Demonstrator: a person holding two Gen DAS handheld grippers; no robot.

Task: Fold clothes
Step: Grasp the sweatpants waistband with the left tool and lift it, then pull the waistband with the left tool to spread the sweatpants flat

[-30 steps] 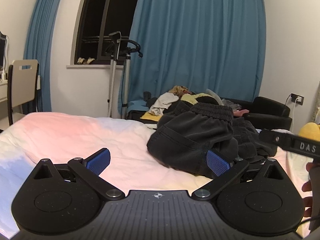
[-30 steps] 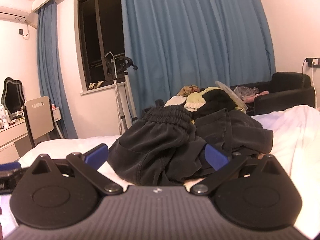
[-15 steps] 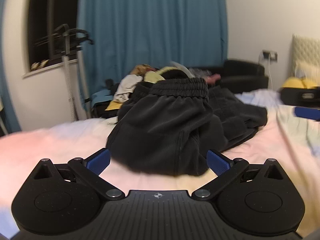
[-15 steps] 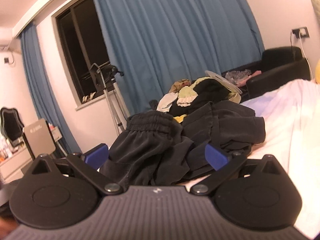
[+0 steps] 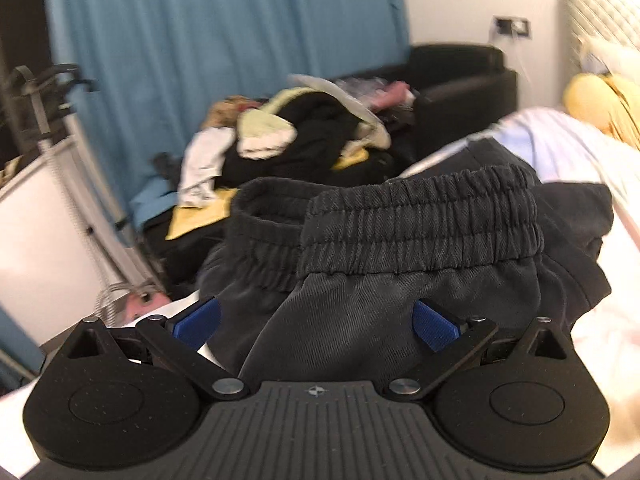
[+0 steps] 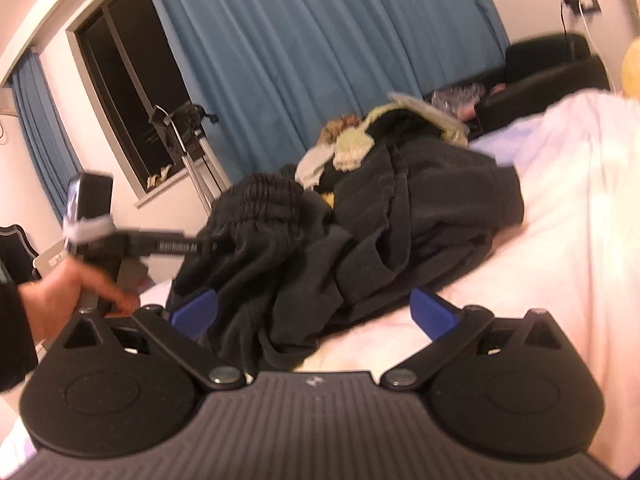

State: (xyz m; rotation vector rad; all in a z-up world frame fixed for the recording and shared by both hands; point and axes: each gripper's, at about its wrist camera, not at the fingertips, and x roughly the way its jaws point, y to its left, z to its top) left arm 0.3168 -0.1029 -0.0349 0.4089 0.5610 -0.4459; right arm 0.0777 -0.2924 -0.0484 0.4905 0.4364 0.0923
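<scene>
Dark shorts (image 5: 400, 272) crumpled on pale bed sheet (image 6: 560, 208), waistband up. Left gripper (image 5: 316, 320) spread wide around fabric. Right gripper (image 6: 312, 312) spread, over fabric edge. Blue curtain (image 6: 320, 48) behind; clothes pile (image 5: 288, 140) beside black armchair (image 5: 460, 76).

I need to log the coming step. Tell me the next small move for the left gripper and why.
Probably ease the left gripper forward and shut it on the shorts just below the waistband. Its jaws stand wide open with the dark cloth bunched between them, nothing gripped yet. The right gripper is open too, near the crumpled lower edge on the bed.
</scene>
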